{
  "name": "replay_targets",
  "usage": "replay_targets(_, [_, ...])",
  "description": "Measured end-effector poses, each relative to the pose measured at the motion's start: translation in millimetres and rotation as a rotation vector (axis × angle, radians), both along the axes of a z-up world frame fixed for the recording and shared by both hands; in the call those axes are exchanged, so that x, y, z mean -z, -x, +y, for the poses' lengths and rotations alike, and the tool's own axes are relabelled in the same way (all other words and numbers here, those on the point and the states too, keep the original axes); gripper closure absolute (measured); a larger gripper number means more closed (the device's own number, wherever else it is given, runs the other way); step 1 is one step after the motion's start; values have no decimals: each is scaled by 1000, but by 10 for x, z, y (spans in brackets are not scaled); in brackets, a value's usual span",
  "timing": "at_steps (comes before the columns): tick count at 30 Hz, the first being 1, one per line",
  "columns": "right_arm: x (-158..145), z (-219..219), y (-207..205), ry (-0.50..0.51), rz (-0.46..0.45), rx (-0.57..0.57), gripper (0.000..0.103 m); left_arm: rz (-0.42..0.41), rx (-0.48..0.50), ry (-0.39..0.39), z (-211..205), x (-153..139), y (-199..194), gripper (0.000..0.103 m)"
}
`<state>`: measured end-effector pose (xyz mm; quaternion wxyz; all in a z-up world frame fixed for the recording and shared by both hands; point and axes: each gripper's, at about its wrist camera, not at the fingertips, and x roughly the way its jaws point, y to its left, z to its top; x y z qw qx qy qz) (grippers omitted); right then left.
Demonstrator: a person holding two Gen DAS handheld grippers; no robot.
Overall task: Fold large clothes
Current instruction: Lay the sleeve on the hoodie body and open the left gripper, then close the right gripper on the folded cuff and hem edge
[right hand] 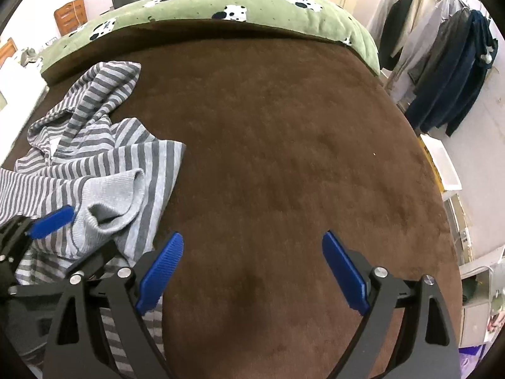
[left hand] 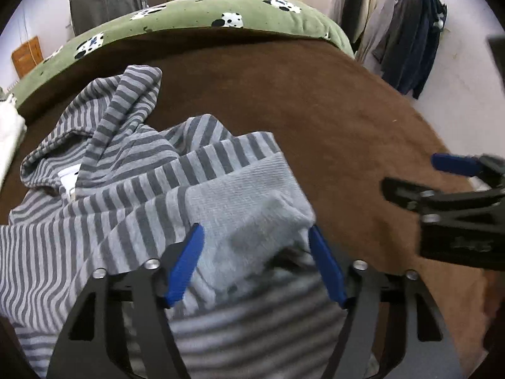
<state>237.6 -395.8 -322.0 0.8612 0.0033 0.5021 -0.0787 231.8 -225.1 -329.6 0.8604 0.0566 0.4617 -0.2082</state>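
Note:
A grey striped hooded garment (left hand: 132, 170) lies crumpled on the brown blanket (left hand: 315, 120) of the bed; it also shows at the left of the right wrist view (right hand: 94, 145). Its plain grey ribbed cuff (left hand: 252, 195) lies between the open blue fingers of my left gripper (left hand: 255, 233), which hovers right over it without closing. My right gripper (right hand: 252, 240) is open and empty over bare brown blanket (right hand: 284, 142), to the right of the garment. The right gripper also appears at the right edge of the left wrist view (left hand: 442, 177).
A green quilt with panda prints (right hand: 221, 6) lies across the far end of the bed. A rack of hanging coats (right hand: 442, 63) stands at the right. White boxes (right hand: 445, 170) sit beside the bed on the right. White fabric (left hand: 9, 132) lies at the left edge.

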Motion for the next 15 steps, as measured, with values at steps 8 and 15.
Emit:
replay_targets(8, [-373,279,-31,-57,-36,-50,14,24,-48,47,553,-535,44,7])
replay_targets(15, [-625,742,-301,-123,-55,-103,24,65,-141,-3,1243,-655,-224,7])
